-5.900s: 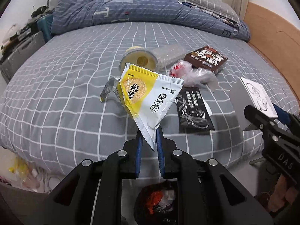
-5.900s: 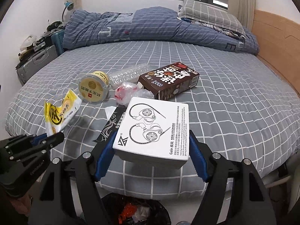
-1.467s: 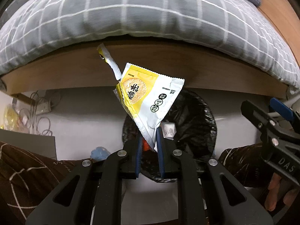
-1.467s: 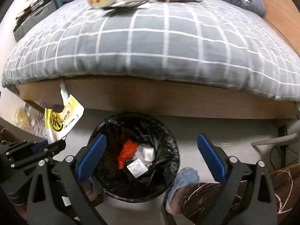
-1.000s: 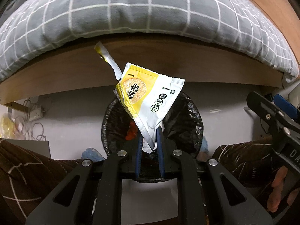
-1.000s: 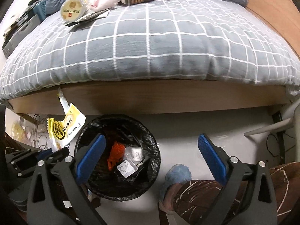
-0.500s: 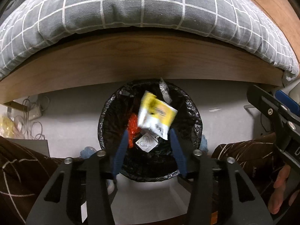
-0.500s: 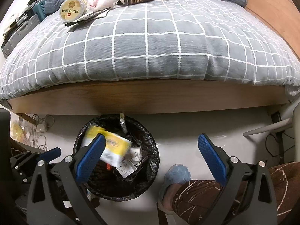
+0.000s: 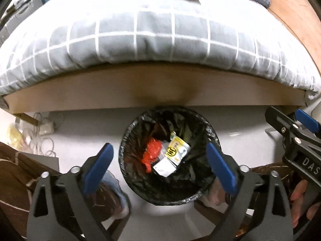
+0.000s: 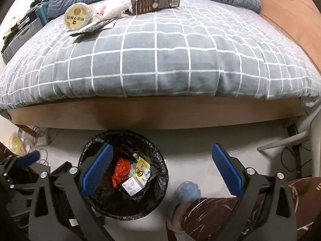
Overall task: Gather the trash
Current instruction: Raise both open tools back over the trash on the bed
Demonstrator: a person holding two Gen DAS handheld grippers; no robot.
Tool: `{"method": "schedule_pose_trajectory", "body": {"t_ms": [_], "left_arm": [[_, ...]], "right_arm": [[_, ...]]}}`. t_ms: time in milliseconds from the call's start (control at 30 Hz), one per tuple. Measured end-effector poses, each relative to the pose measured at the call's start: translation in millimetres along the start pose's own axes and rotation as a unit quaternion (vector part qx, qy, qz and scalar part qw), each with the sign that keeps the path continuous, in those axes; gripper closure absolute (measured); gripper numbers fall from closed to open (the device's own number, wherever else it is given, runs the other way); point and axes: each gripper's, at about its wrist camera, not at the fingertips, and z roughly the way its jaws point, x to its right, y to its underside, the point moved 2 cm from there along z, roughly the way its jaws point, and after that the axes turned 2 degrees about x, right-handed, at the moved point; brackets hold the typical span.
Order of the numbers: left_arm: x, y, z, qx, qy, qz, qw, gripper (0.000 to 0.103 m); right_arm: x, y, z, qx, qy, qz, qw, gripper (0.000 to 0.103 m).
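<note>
- Step in hand: drop-off just made. The left gripper (image 9: 158, 160) hangs over the round bin lined with a black plastic bag (image 10: 94, 140); its jaws have just been opening and now stand wide, nothing between them.
- Task's thing: the yellow-and-white snack wrapper (image 9: 176, 150) lies inside the bin, beside a crumpled red-orange wrapper (image 9: 151, 153) and a white printed carton (image 10: 131, 185).
- Right gripper (image 10: 160, 168): released, jaws spread wide and empty, held over the floor at the bin's right edge.
- Remaining on the grey white-checked bedspread (image 10: 160, 56), well apart from the bin: a round cream-yellow tub (image 10: 78, 18), a crumpled clear plastic bag (image 10: 112, 8), a dark brown rectangular carton (image 10: 157, 2), a flat black sachet (image 10: 94, 27).
- Next move, as judged: lift both grippers back up over the bed edge and reach far across to that cluster; the thin sachet will want a pinch at its edge.
- In the way: the wooden bed frame (image 10: 160, 112) overhangs close to the bin; the person's blue-slippered foot (image 10: 186, 192) sits just beside the bin, and cables and a socket strip (image 10: 42, 139) lie at the left.
</note>
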Motion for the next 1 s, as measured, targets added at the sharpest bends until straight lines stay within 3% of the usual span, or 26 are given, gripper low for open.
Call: {"method": "schedule_pose_trajectory", "body": {"t_ms": [367,633,1000], "left_arm": [[-8,-27,-36,0.068,-0.011,0.000,0.9976,0.006],[-20,-48,-52,0.088,-0.002,-0.025,0.9958,0.006],[-21,-119,-54,0.123,0.008,-0.030,0.9919,0.006]], "right_arm": [[-3,-29,-36,0.072,0.001,-0.005,0.997,0.008],[0,-51,-50,0.100,0.002,-0.001,0.995,0.008],[3,-101,-45,0.130,0.013,-0.009,0.991,0.008]]}}
